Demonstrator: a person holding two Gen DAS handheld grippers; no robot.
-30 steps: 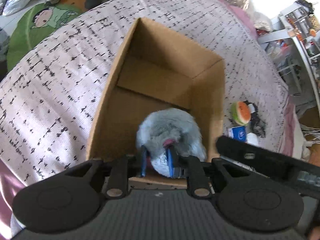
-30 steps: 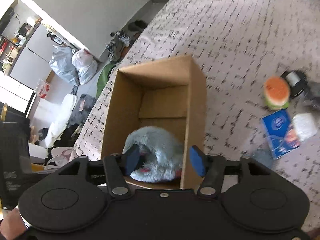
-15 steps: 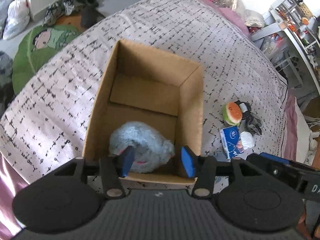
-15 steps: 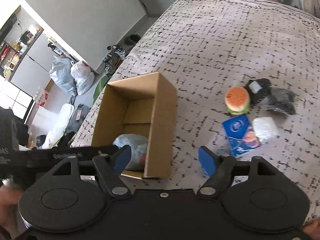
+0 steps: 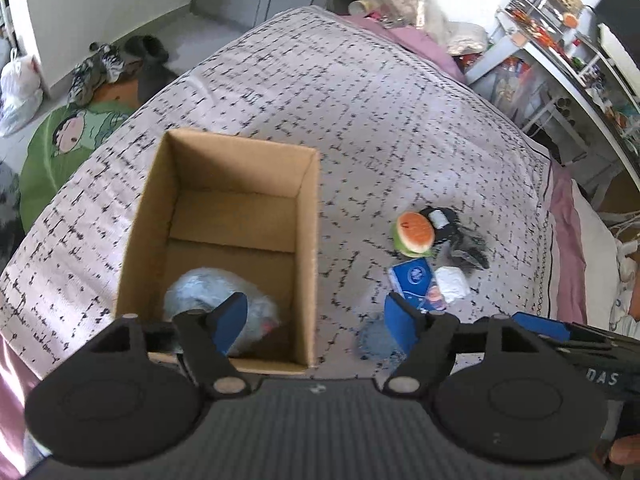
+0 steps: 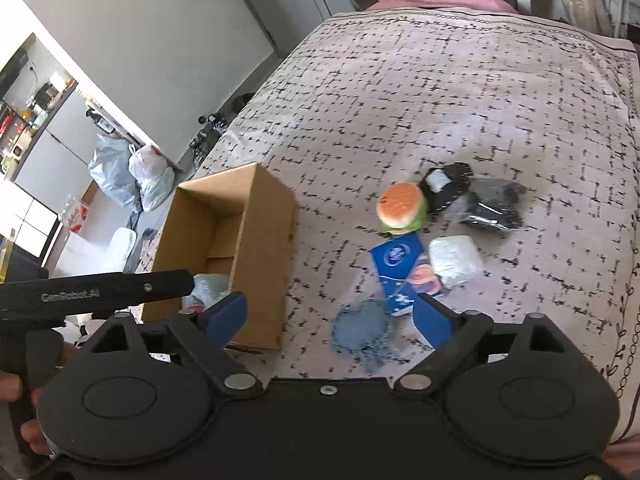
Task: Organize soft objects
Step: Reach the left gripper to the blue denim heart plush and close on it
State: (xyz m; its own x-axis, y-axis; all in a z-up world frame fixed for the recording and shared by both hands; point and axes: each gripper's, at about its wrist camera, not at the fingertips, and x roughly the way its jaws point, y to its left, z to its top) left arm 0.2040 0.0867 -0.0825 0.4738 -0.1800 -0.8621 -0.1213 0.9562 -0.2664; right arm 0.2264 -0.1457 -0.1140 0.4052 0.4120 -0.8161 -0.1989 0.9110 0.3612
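An open cardboard box (image 5: 308,240) (image 6: 264,240) stands on the patterned bedspread. A fluffy grey-blue plush (image 5: 200,292) (image 6: 208,284) lies at its near end. My left gripper (image 5: 316,326) hangs above the box's right wall, its jaws opening, nothing between them. My right gripper (image 6: 330,316) hovers right of the box, its jaws opening and empty, over a small blue fuzzy patch (image 6: 362,330) (image 5: 376,340). Further right lie a burger-shaped squishy (image 6: 402,208) (image 5: 414,234), a blue packet (image 6: 404,268) (image 5: 416,282), a white pack (image 6: 454,260) and black bundles (image 6: 472,200).
The bed's left edge drops to a floor with a green cartoon mat (image 5: 72,144), shoes and plastic bags (image 6: 132,172). Cluttered shelves (image 5: 560,40) stand beyond the bed at the right. A pink sheet borders the bedspread. The other tool's black arm (image 6: 100,290) crosses the right wrist view's left side.
Both grippers let go of the grey-blue plush, which now lies in the box. Both pulled up and to the right, jaws spreading wider; the items right of the box came into fuller view.
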